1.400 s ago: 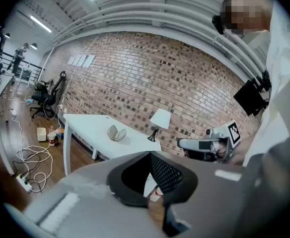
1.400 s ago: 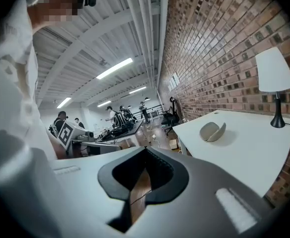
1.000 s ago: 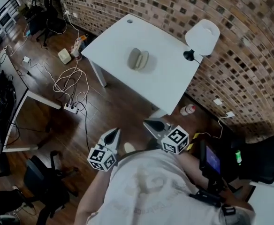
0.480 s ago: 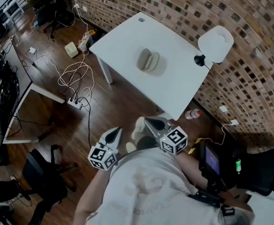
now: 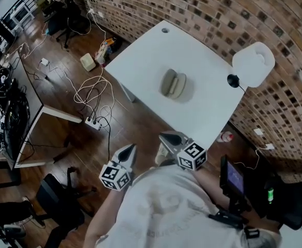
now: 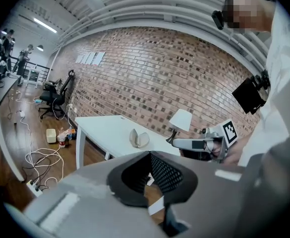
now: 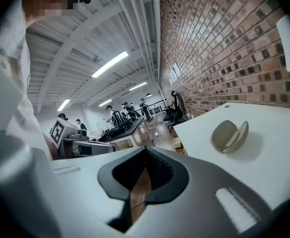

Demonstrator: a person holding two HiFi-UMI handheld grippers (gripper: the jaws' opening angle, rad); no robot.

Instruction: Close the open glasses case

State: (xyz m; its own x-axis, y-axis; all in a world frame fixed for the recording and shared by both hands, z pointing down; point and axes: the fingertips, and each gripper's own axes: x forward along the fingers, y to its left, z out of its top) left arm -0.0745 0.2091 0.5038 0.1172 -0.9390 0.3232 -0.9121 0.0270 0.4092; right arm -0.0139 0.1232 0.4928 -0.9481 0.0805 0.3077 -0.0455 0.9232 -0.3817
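Note:
The open glasses case [image 5: 173, 83] lies on the white table [image 5: 140, 61], a beige clamshell with its two halves spread. It also shows in the left gripper view [image 6: 138, 139] and the right gripper view [image 7: 228, 136]. Both grippers are held in front of the person's chest, over the wooden floor and well short of the table. My left gripper [image 5: 131, 148] [image 6: 150, 153] is shut and empty. My right gripper [image 5: 162, 135] [image 7: 146, 149] is shut and empty too, its tip near the table's closest corner. Neither touches the case.
A white desk lamp [image 5: 253, 63] stands at the table's right corner against the brick wall [image 5: 213, 9]. Cables and a power strip [image 5: 92, 123] lie on the floor to the left. A dark desk [image 5: 16, 123], an office chair [image 5: 58, 200] and a bottle [image 5: 224, 137] are nearby.
The table and case have slid down and right in the head view, closer to me. Both grippers stay shut in front of the chest.

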